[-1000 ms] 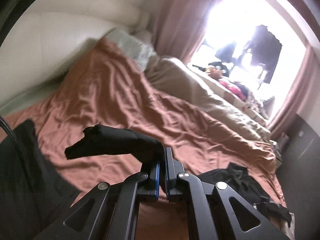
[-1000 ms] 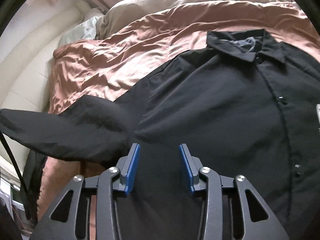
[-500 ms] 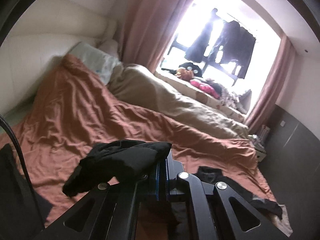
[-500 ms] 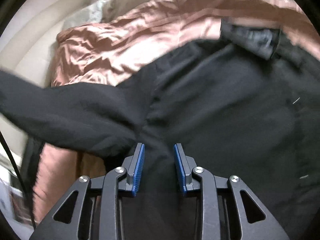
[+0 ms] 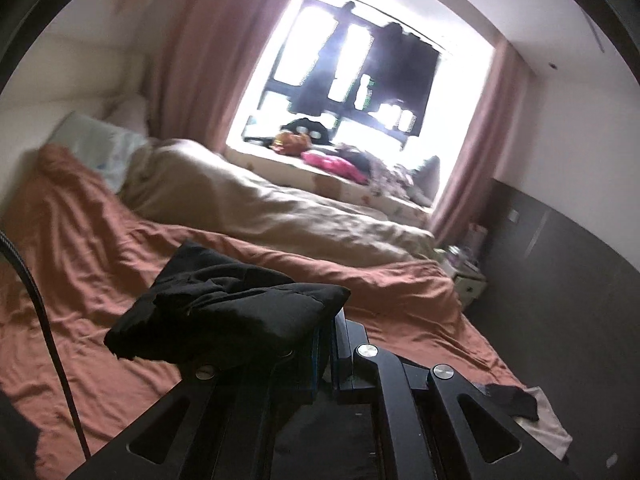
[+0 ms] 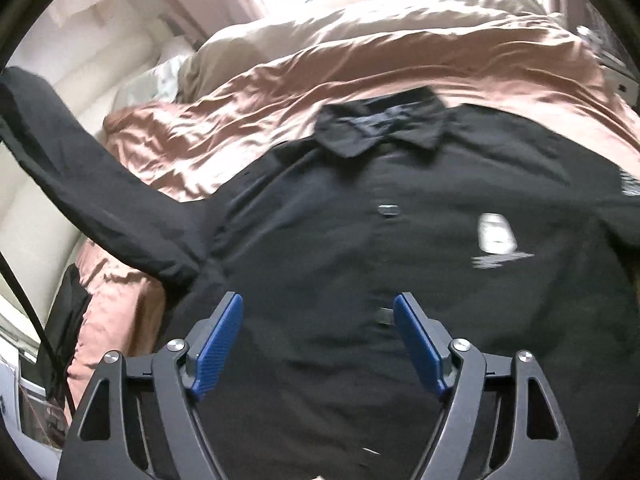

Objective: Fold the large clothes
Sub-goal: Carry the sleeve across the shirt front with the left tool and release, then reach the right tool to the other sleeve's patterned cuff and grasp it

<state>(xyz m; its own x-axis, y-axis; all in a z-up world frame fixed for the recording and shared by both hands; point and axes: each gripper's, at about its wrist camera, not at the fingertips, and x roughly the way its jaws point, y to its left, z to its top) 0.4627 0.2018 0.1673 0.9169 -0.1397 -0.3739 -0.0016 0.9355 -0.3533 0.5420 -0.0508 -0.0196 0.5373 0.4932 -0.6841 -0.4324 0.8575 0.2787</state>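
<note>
Left gripper (image 5: 326, 354) clamps the raised sleeve (image 6: 100, 196) of the black shirt (image 6: 400, 260); right gripper (image 6: 318, 344) hovers above it, jaws wide.

Shirt (image 6: 400, 240) flat on bedsheet (image 6: 360, 76), duvet (image 6: 320, 36) behind, pillow (image 5: 100, 148) far left.

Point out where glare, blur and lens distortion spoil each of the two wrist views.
Left wrist view: the window is blown out white, silhouetting the hanging clothes; fisheye bends the walls. Right wrist view: motion blur smears the white print and buttons on the black shirt; glare whitens the top edge, and the bedspread shines.
</note>
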